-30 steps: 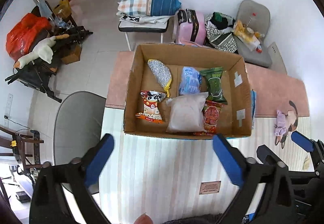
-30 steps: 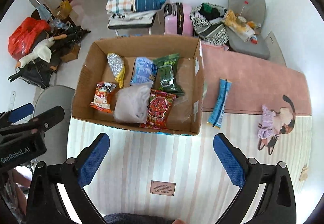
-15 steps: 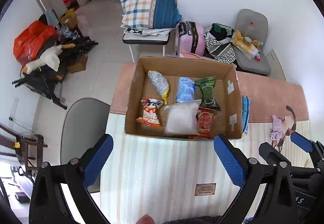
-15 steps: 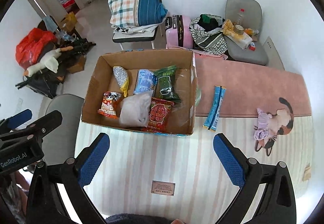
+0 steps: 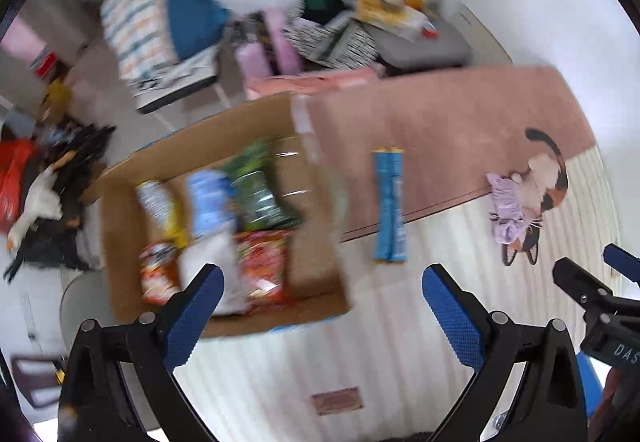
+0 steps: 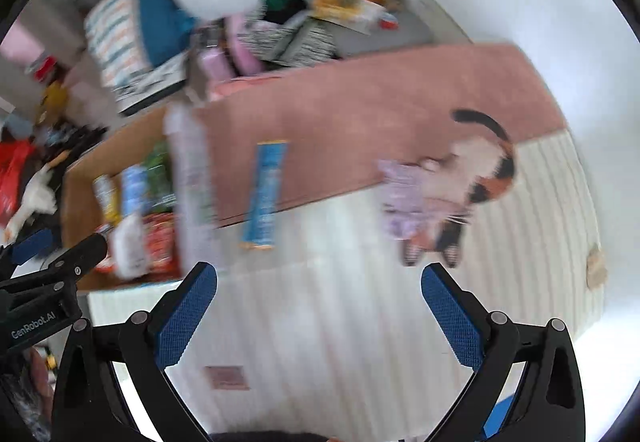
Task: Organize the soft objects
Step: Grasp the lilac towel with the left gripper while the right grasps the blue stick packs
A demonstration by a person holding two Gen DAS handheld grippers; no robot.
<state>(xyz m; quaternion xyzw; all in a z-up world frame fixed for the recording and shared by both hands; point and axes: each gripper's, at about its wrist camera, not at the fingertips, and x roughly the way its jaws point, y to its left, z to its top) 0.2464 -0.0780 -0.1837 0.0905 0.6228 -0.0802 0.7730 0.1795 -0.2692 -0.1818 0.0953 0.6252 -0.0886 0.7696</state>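
In the left wrist view, six packets are counted inside one cardboard box [image 5: 120, 242]; one blue packet [image 5: 389, 206] lies right of it. The left gripper [image 5: 322, 306] is spread apart, empty.

In the right wrist view, the right gripper [image 6: 319, 304] is likewise held wide, with one purple cloth [image 6: 404, 198] seen well right of the box [image 6: 76, 178].

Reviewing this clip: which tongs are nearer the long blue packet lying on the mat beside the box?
Hard to call, probably the left tongs: the blue packet lies ahead, slightly right of centre. From the right tongs it lies ahead-left. Both are open, neither touching.
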